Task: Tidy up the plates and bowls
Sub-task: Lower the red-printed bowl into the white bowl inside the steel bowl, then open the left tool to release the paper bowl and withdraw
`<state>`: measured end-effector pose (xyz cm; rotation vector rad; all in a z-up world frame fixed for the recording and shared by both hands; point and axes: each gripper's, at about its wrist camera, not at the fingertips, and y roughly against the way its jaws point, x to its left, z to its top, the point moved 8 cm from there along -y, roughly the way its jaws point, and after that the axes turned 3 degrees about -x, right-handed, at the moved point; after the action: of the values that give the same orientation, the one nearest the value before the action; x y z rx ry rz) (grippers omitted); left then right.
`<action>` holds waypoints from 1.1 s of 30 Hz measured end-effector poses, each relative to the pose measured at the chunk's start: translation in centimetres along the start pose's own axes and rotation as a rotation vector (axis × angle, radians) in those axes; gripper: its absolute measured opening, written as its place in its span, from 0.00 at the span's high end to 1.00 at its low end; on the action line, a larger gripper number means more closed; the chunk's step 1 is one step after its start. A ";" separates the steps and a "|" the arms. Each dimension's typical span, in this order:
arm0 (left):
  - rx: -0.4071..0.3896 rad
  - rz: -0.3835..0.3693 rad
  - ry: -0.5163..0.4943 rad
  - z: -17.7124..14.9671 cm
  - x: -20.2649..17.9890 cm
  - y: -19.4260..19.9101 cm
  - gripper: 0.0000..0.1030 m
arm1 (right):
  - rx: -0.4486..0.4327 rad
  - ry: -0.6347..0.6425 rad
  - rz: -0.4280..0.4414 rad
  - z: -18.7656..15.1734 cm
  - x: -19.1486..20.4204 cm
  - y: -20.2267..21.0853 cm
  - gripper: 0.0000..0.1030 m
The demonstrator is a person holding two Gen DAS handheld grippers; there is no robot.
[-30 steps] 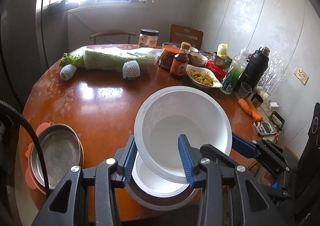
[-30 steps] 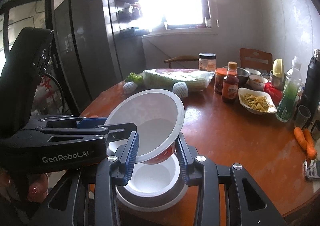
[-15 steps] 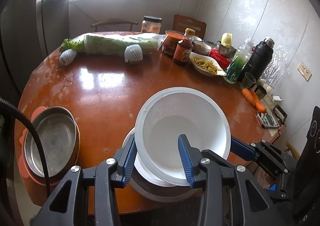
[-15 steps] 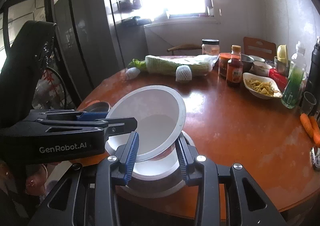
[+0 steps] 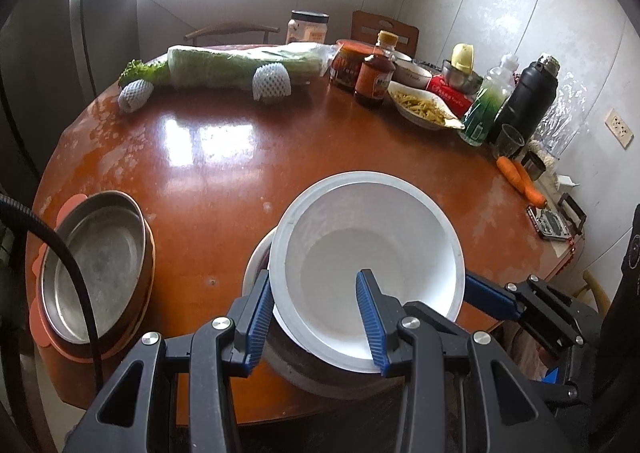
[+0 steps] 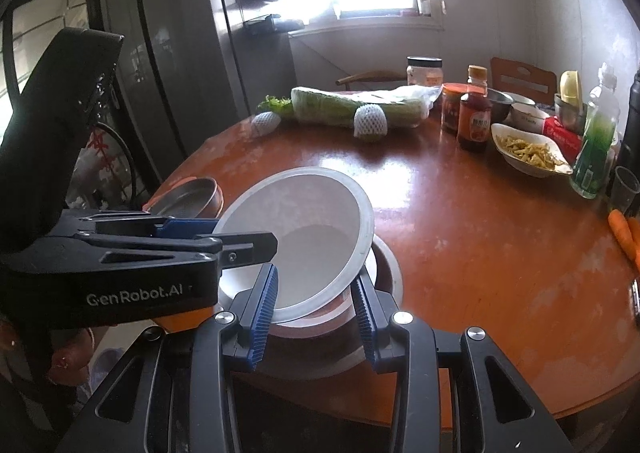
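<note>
**Observer:** What have your two tongs got right now?

**Operator:** I have both on one white bowl [image 5: 366, 249]. My left gripper [image 5: 316, 317] is clamped on its near rim, one blue pad inside the bowl and the other outside against the wall. My right gripper [image 6: 316, 305] bites the rim from the bowl's right side the same way, one pad inside and one outside. In the left wrist view I can see the right gripper's blue finger reaching in from the right edge.

**Observer:** And where is the bowl?

**Operator:** At the near edge of the round wooden table [image 5: 224, 173], tilted, its mouth leaning toward the left gripper. It sits directly over a stack of dishes [image 6: 384, 265], a white rim and a grey one under it. I cannot tell whether its base touches the stack.

**Observer:** Anything else near?

**Operator:** To the left of the stack I see a metal pan [image 5: 94, 265] on an orange mat. On the far side lie a wrapped cabbage [image 5: 240, 67], sauce bottles [image 5: 374, 75] and a dish of food [image 5: 424, 109]; on the right a black flask [image 5: 528, 93] and carrots [image 5: 520, 179].
</note>
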<state>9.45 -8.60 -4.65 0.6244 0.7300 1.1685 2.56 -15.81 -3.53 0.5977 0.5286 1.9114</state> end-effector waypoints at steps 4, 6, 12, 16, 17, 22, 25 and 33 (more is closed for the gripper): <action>0.009 -0.003 -0.006 -0.3 -0.1 -0.3 0.59 | 0.010 -0.005 0.001 -0.4 -0.2 -0.3 0.61; 0.012 -0.003 -0.008 -0.3 -0.1 -0.4 0.59 | 0.016 -0.011 0.000 -0.6 -0.3 -0.5 0.61; 0.025 0.007 -0.011 -0.7 0.0 -1.0 0.59 | 0.028 -0.015 -0.001 -1.0 -0.4 -1.0 0.61; 0.026 0.010 -0.012 -0.7 0.1 -1.2 0.59 | 0.030 -0.010 -0.004 -1.1 -0.4 -1.3 0.61; 0.027 0.009 -0.010 -0.8 0.1 -1.2 0.59 | 0.032 -0.013 -0.002 -1.1 -0.5 -1.4 0.61; 0.024 0.020 -0.018 -0.8 0.3 -1.5 0.59 | 0.042 -0.018 0.001 -1.5 -0.6 -1.8 0.61; 0.021 0.016 -0.019 -0.7 0.4 -1.5 0.59 | 0.043 -0.014 -0.006 -1.5 -0.6 -2.0 0.61; 0.018 0.025 -0.023 -0.8 0.5 -1.7 0.59 | 0.043 -0.013 -0.009 -1.5 -0.7 -2.1 0.61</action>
<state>9.92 -8.56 -6.48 0.6625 0.7160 1.1768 3.35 -15.77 -6.05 0.6341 0.5639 1.8905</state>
